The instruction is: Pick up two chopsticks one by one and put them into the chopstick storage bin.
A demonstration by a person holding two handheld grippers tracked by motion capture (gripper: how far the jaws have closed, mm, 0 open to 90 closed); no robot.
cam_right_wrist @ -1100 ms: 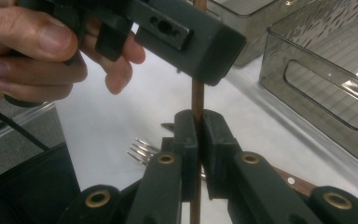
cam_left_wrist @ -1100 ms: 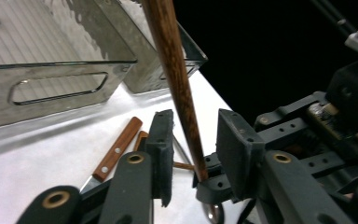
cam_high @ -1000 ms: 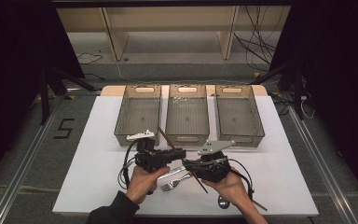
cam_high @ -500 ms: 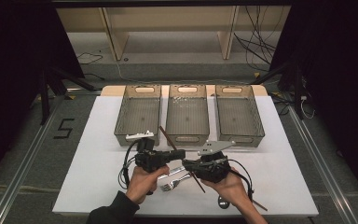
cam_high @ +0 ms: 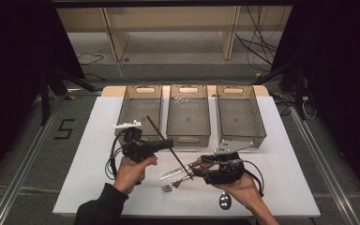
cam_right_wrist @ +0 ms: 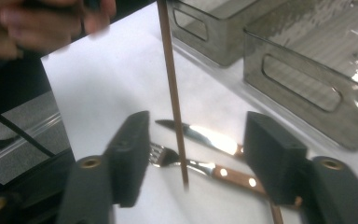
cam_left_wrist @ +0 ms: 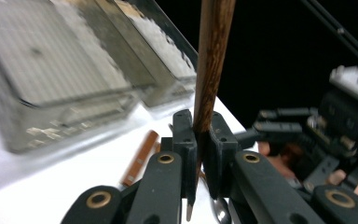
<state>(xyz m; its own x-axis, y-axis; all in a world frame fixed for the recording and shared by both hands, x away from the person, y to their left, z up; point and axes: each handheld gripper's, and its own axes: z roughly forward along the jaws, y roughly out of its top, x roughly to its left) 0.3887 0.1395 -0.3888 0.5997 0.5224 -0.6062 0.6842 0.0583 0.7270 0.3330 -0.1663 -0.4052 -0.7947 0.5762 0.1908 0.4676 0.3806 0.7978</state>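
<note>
Since the earlier frame: the left gripper [cam_high: 168,143] has lifted a little toward the bins, taking the chopstick [cam_high: 168,147] with it; the right gripper [cam_high: 198,168] has just been opening, and the stick stands between its fingers with daylight on both sides.
Left fingers: pinched narrow on the chopstick, which the left gripper view shows rising straight out of the clamp [cam_left_wrist: 204,140].
Right fingers: spread wide; in the right gripper view the chopstick [cam_right_wrist: 172,93] passes between the two pads, touching neither.
Where the stick is: in the air above the worktop [cam_high: 89,140], slanting from an upper end over the near edge of the left bin [cam_high: 139,110] down to a lower tip near the right gripper.
Key relation: the stick's long axis runs diagonally from the left bin toward the cutlery; only the left hand [cam_high: 131,171] carries it, so that hand would make any drop, and the left bin is the nearest one.
Below the tip: a knife [cam_high: 174,172] and a fork [cam_high: 178,183] lie on the worktop just under the lower end; a spoon [cam_high: 224,200] rests near the front edge by the right hand [cam_high: 241,187].
Room: the middle bin [cam_high: 188,115] and right bin [cam_high: 240,112] stand side by side behind; the space above the left bin is free, but the lower tip must likely swing clear of the right fingers and over the bin's near wall.
</note>
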